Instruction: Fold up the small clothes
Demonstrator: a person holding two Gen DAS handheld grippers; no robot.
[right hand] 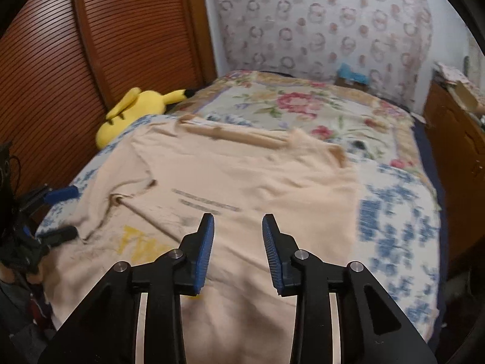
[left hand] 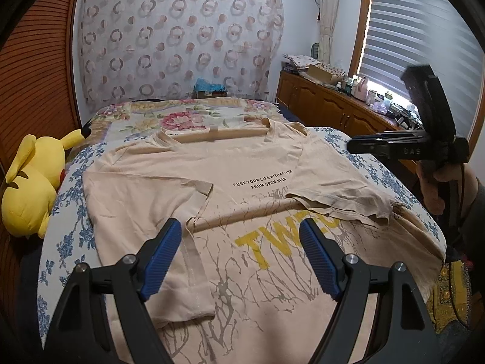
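Observation:
A beige T-shirt (left hand: pixel 242 163) with black lettering and a yellow print lies flat on the bed, collar toward the far side. Both sleeves are folded in over the chest: the left sleeve (left hand: pixel 194 194) and the right sleeve (left hand: pixel 342 191). My left gripper (left hand: pixel 241 230) hovers open over the lower front of the shirt, nothing between its blue pads. My right gripper (right hand: pixel 238 218) stands open above the T-shirt (right hand: pixel 242 176) on its right half, pads apart and empty. The left wrist view also catches the right gripper (left hand: pixel 394 148) at the bed's right edge, held by a hand.
A yellow plush toy (left hand: pixel 33 182) lies at the bed's left edge against a slatted wooden door (left hand: pixel 33 85). The floral bedspread (left hand: pixel 188 118) stretches beyond the collar. A wooden cabinet (left hand: pixel 330 106) with clutter stands to the right under a window with blinds.

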